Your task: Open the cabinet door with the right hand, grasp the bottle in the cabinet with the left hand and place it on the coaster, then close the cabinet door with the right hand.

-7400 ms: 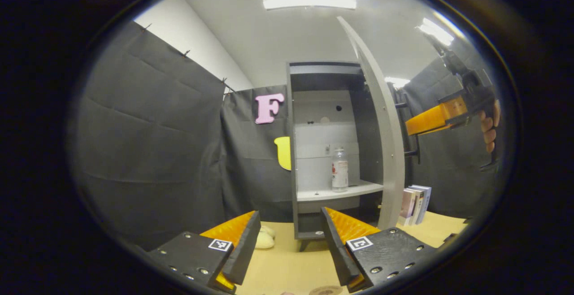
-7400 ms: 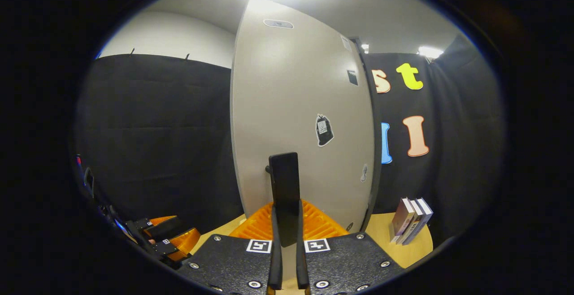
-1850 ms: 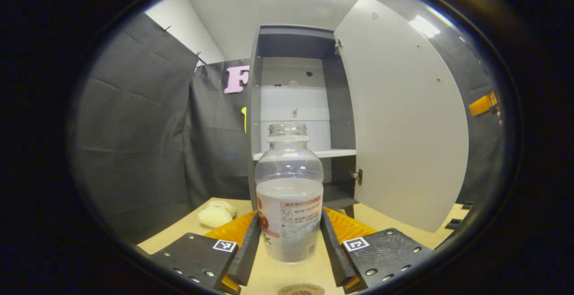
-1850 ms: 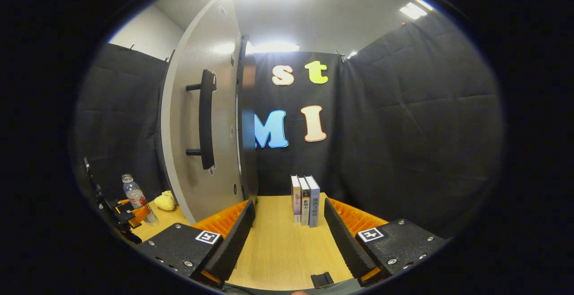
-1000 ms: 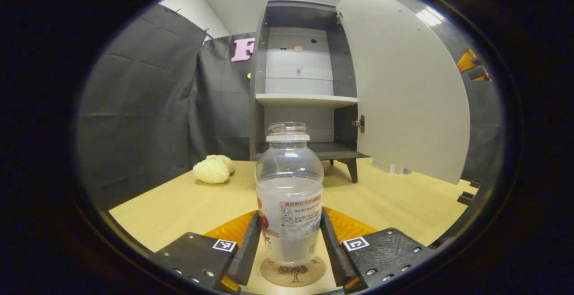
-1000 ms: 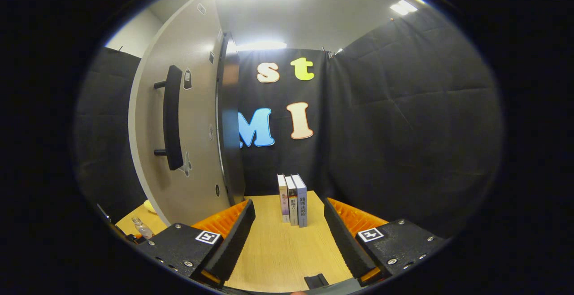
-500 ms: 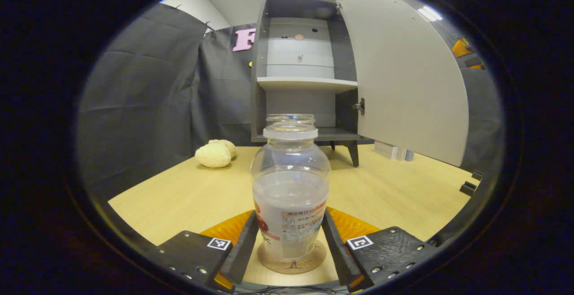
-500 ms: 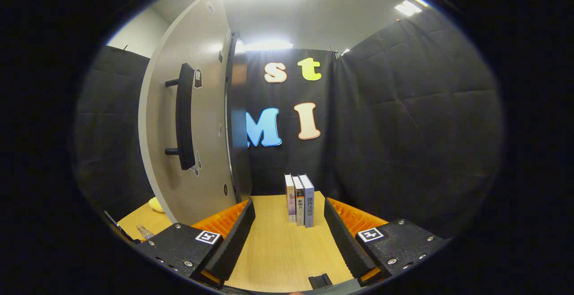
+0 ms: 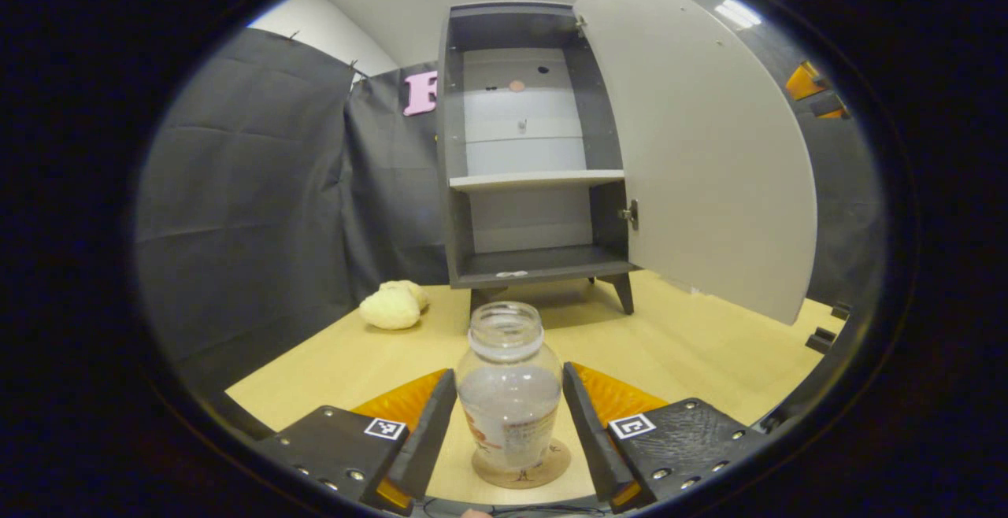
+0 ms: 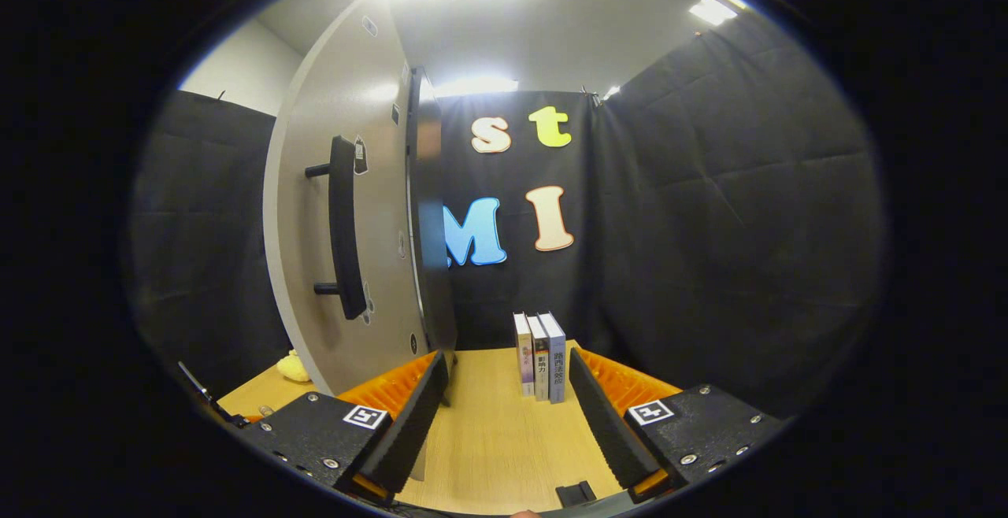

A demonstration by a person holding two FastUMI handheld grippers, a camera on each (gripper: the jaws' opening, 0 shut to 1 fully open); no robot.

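1. Left gripper view shows me the tall grey cabinet (image 9: pixel 526 148) standing on the pale wooden bench (image 9: pixel 693 345), its light grey door (image 9: pixel 701 148) swung wide, so closing is, I judge, what remains.
2. My right gripper (image 10: pixel 504 416) hangs released and empty, near the door's black bar handle (image 10: pixel 343 227), well placed to push.
3. Between the fingers of my left gripper (image 9: pixel 508 439) the clear plastic bottle (image 9: pixel 508 400) stands upright on the round cork coaster (image 9: pixel 521 467). They flank it closely; whether they touch it I cannot tell.
4. Part of the coaster is hidden by the bottle.
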